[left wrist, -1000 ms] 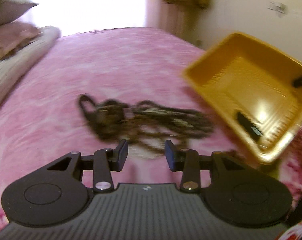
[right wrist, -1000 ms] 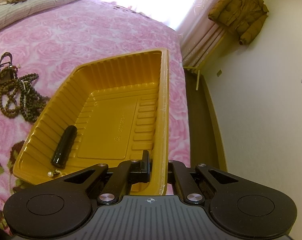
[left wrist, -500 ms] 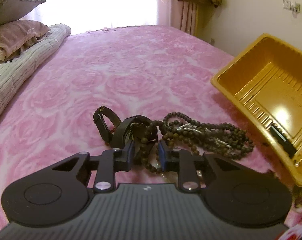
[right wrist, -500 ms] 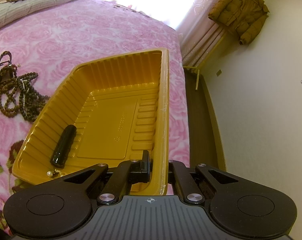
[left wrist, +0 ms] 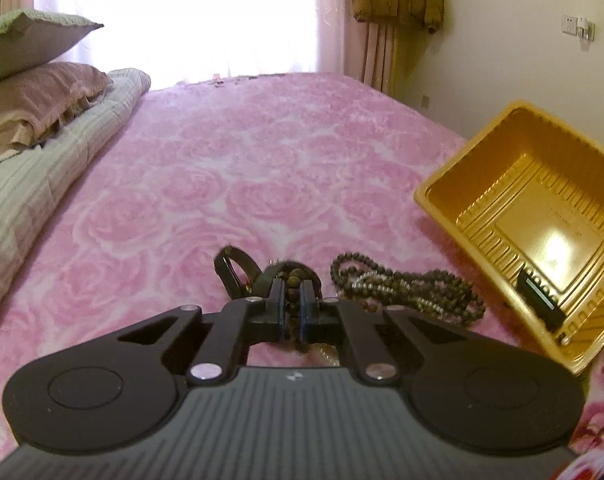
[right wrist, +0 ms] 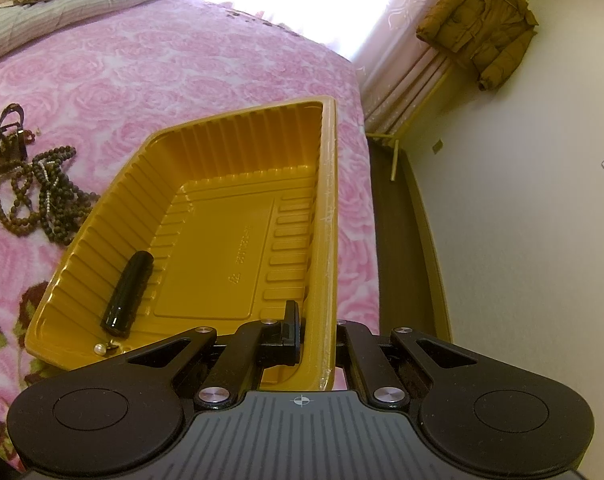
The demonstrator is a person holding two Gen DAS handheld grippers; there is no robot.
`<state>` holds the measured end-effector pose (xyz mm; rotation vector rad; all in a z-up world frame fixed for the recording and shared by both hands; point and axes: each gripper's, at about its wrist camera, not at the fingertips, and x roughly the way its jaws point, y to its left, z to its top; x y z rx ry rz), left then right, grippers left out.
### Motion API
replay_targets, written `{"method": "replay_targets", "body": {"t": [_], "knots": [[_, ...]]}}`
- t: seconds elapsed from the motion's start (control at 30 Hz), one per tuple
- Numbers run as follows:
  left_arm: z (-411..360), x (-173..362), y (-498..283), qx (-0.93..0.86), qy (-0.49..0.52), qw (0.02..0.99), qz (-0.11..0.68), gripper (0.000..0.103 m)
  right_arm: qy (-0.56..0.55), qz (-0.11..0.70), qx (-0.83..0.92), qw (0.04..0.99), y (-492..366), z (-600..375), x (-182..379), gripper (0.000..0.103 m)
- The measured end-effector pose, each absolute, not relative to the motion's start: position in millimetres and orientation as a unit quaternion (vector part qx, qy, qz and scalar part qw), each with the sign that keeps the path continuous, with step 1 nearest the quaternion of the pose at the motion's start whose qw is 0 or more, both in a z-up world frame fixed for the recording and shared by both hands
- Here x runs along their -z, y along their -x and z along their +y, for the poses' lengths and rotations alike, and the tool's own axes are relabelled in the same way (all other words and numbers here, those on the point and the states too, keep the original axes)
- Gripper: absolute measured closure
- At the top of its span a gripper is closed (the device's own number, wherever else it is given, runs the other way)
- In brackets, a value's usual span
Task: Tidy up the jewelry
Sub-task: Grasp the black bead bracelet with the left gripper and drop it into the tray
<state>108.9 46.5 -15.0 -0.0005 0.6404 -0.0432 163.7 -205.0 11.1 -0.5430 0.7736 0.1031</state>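
Left gripper (left wrist: 292, 312) pinched on beads (left wrist: 405, 290); tray (left wrist: 441, 184) lies to its right, wall clamped by right gripper (right wrist: 315, 332).

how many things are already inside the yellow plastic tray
2. A black glossy cylinder lies along the ribbed left wall of the yellow plastic tray, and a small white pearl earring sits in the near corner. The right gripper may hide more.

Embossed marking on yellow tray (right wrist: 238, 184) floor, illegible.
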Motion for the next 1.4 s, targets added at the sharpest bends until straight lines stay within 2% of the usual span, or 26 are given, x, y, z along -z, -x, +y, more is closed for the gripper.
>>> {"method": "replay_targets", "body": {"t": [0.37, 0.83, 1.27, 1.4], "knots": [[6, -21, -98, 0.110, 0.015, 0.949, 0.294, 0.097, 0.261, 0.372, -0.050, 0.890, -163, -206, -11, 0.100], [-87, -15, -114, 0.233, 0.026, 0.922, 0.308, 0.097, 0.257, 0.372, -0.050, 0.891, -163, -206, -12, 0.100], [-122, -13, -122, 0.287, 0.022, 0.906, 0.309, 0.097, 0.257, 0.371, -0.051, 0.891, -163, -206, -12, 0.100], [-128, -2, -131, 0.286, 0.031, 0.897, 0.336, 0.096, 0.256, 0.371, -0.051, 0.891, -163, -206, -12, 0.100]]}}
